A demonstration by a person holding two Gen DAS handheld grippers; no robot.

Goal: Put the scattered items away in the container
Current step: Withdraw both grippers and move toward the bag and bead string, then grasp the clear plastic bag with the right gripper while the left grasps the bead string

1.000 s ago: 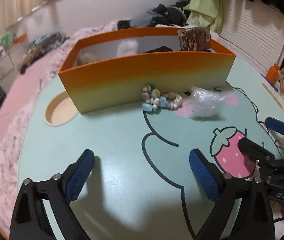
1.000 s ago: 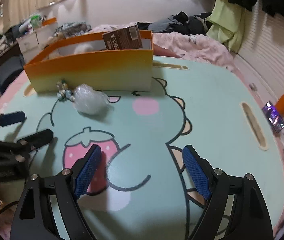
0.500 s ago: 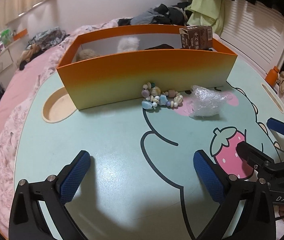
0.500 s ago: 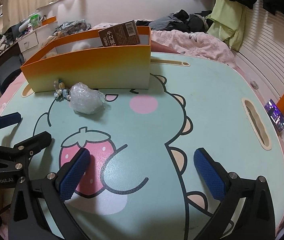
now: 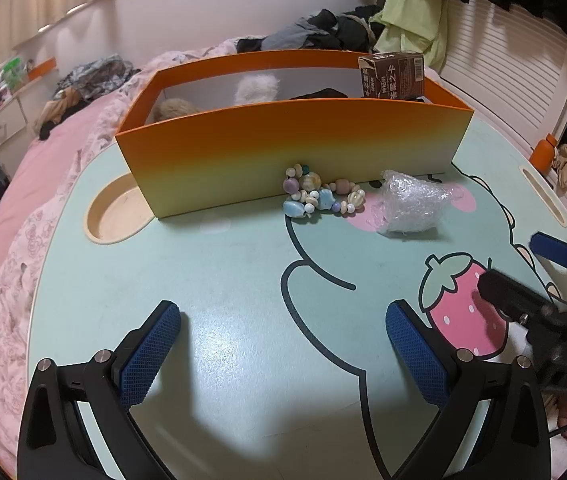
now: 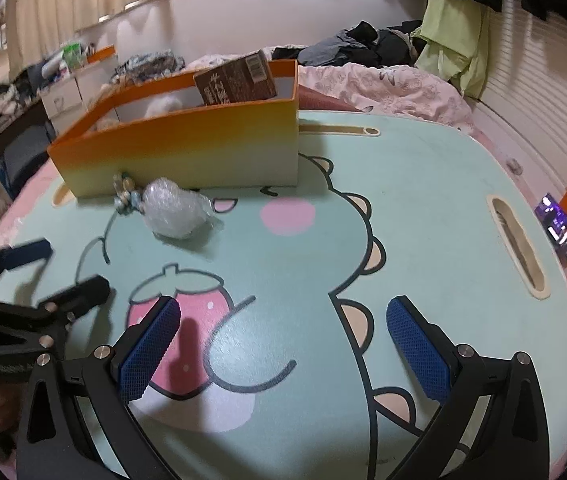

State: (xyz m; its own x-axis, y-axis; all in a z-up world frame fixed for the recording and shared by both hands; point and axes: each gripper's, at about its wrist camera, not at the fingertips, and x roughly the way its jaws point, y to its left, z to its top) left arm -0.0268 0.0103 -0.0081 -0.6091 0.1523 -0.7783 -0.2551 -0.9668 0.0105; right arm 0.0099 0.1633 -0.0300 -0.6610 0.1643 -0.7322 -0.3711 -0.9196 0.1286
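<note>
I have both tools tilted down over the table (image 5: pixel 211 280): my left gripper (image 5: pixel 283 344) and right gripper (image 6: pixel 283 340) have just been opening and now gape wide, nothing between their knurled blue pads. The long orange box (image 5: pixel 291 152) runs left to right across the far side (a brown carton (image 5: pixel 391 76) pokes out). A bead bracelet (image 5: pixel 321 196) lies against its front wall, crinkled clear wrap (image 5: pixel 411 204) just beside.

Plenty of bare surface (image 5: pixel 211 272) up front. Only stuff in the way: bead bracelet (image 5: pixel 321 196) and crumpled plastic wrap (image 5: pixel 411 204) right against the orange box (image 5: pixel 291 152) front wall.
</note>
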